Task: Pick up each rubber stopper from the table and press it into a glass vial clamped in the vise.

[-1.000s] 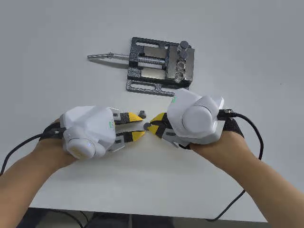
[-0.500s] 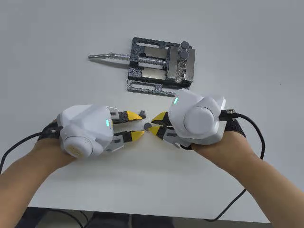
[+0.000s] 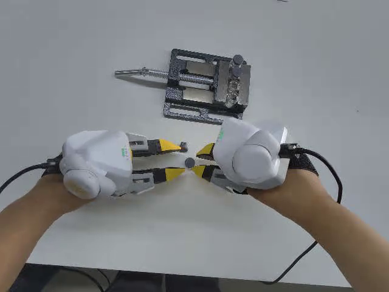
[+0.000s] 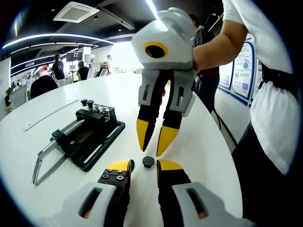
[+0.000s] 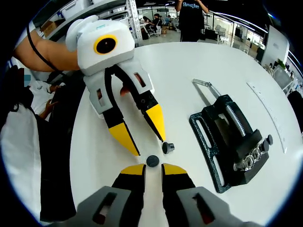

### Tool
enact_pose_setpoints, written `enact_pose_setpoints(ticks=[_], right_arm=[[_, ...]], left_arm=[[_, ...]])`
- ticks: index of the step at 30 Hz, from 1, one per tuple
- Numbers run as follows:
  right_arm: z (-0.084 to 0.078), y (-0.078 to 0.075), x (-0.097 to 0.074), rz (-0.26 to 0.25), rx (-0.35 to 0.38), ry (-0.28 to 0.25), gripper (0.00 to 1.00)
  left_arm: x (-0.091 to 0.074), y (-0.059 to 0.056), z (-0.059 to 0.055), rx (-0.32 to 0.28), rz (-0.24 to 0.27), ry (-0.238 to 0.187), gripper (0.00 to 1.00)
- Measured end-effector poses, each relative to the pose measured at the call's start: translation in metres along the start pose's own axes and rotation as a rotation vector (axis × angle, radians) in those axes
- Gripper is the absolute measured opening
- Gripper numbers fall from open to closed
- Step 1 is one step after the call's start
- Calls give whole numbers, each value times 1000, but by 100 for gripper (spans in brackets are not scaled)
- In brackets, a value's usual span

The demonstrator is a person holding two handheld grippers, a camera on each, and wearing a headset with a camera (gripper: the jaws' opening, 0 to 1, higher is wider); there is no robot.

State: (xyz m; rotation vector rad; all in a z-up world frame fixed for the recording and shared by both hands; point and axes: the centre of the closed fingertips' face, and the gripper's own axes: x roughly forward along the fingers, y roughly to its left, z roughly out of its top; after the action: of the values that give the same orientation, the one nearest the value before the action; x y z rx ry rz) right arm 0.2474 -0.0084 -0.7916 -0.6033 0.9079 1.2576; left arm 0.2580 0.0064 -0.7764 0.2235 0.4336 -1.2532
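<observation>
A small dark rubber stopper (image 3: 189,163) lies on the white table between the two grippers' tips. My left gripper (image 3: 177,159) is open, and the stopper (image 4: 148,161) sits just ahead of its yellow fingertips. My right gripper (image 3: 202,159) faces it, also open, with the same stopper (image 5: 152,161) at the mouth of its jaws. A second stopper (image 3: 183,146) rests beside the left gripper's far fingertip (image 5: 159,124). The black vise (image 3: 206,85) holds a row of glass vials (image 3: 233,91), and the end vial carries a dark stopper (image 3: 238,59).
The vise's screw handle (image 3: 140,73) sticks out to the left. A cable (image 3: 325,176) trails from the right gripper toward the table's near edge. Bare white table (image 3: 73,73) surrounds the vise. People stand in the background of the gripper views.
The left gripper's body has drawn back to the left and rolled slightly. Both stoppers and the vise stay where they were. The right gripper has barely moved.
</observation>
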Motion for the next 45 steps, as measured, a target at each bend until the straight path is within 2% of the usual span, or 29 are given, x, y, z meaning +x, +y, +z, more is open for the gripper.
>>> enact_pose_setpoints(ticks=[4, 9, 20, 35, 45], right_arm=[[1, 1, 1, -4, -39, 22, 13], [4, 1, 2, -3, -72, 42, 14], [3, 2, 7, 1, -207, 138, 15], [3, 3, 13, 9, -287, 213, 15], [-1, 5, 12, 7, -319, 251, 13]], left_arm=[[-6, 3, 7, -18, 5, -34, 20], [-12, 4, 9, -19, 2, -51, 21], [-27, 5, 14, -22, -10, -90, 27], [-43, 14, 17, -5, -9, -107, 30], [-46, 13, 16, -4, -5, -111, 30]])
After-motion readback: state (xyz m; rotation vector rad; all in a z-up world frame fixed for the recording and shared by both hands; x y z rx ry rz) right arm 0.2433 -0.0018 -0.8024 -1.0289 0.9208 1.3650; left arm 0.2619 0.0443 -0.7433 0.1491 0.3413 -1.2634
